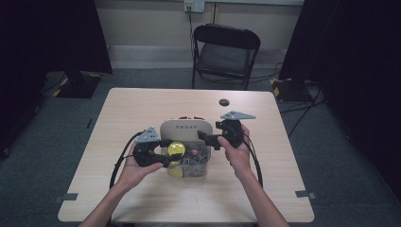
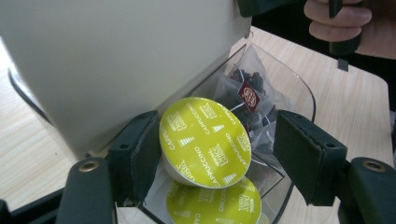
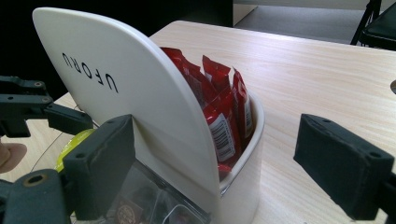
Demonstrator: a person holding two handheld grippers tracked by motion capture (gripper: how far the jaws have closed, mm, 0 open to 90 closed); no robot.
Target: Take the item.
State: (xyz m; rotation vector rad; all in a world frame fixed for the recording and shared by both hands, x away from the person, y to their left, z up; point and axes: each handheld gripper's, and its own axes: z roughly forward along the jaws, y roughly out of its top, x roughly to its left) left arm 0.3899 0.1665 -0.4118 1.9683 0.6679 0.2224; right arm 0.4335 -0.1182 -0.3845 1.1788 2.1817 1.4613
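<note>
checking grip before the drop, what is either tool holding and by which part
Nothing is gripped for certain: the capsule touches the left tool's one pad at its rim, other pad apart. Right tool open, holding nothing.

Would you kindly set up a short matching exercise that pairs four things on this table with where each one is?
Things:
1. yellow capsule
2. red sachets
3. tea bag
4. small dark disc

Places:
A. alone on the bare tabletop
B. standing behind the white lid
C. between the left hand-held gripper's jaws
D. inside the clear compartment

Pairs: 1-C, 2-B, 3-D, 4-A
</note>
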